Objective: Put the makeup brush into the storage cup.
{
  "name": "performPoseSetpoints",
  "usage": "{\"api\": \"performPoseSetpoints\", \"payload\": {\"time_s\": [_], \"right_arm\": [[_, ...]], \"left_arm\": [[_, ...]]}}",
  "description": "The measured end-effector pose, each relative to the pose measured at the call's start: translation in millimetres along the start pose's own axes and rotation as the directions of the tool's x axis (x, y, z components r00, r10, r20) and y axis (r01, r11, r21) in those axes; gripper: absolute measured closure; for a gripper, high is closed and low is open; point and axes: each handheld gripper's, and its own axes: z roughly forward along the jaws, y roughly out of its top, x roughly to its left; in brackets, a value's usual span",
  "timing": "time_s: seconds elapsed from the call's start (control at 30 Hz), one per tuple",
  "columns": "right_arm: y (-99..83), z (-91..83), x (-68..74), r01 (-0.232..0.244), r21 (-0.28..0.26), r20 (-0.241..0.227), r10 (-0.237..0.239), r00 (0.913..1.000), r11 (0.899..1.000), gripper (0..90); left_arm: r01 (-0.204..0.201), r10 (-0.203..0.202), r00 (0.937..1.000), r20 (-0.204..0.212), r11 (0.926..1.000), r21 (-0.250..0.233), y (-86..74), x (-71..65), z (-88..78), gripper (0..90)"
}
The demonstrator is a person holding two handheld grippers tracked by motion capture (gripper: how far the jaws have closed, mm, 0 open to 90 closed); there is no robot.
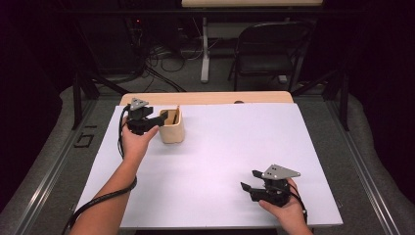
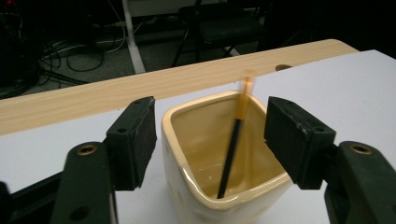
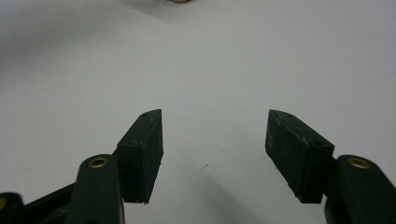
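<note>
Left gripper view is showing the left gripper (image 2: 210, 140) released, jaws standing wide on either side of the cup (image 2: 219, 163), while the pen (image 2: 236, 144) is leaning inside it, blurred at the top. Right gripper (image 3: 212, 154), well apart from the cup, is hanging unclenched and empty. Best withdrawing upward without nudging the cup. No readable writing is appearing.

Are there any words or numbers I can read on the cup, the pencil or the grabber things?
None can be read.
Cream cup: plain walls, no print.
Pencil standing inside the cup: blurred, no lettering to make out.
Left gripper and right gripper: black jaws, no marks.
White table: blank.
</note>
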Motion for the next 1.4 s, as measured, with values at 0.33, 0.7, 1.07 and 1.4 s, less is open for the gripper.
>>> {"api": "performPoseSetpoints", "payload": {"time_s": [0.33,0.7,1.07,1.4], "right_arm": [[-0.1,0.1,0.0,0.000,0.001,0.002,0.000,1.0000,1.000,36.9],[0.1,0.1,0.3,0.003,-0.003,0.007,-0.003,1.0000,1.000,36.9],[0.2,0.6,1.0,0.000,0.001,0.008,0.000,1.0000,1.000,36.9],[0.6,0.1,1.3,0.003,-0.004,0.012,-0.003,0.9999,1.000,36.9]], "left_arm": [[-0.012,0.012,0.9999,-0.003,0.9999,0.007,-0.5,0.9,-6.2,31.7],[-0.015,0.015,0.9999,0.007,0.9999,0.000,-5.6,3.8,-20.1,30.8],[-0.020,0.020,0.9997,0.012,0.9998,-0.002,-15.4,9.2,-39.8,30.9],[-0.066,0.066,0.9977,0.014,0.9978,-0.009,-26.7,3.1,-60.8,31.3]]}}
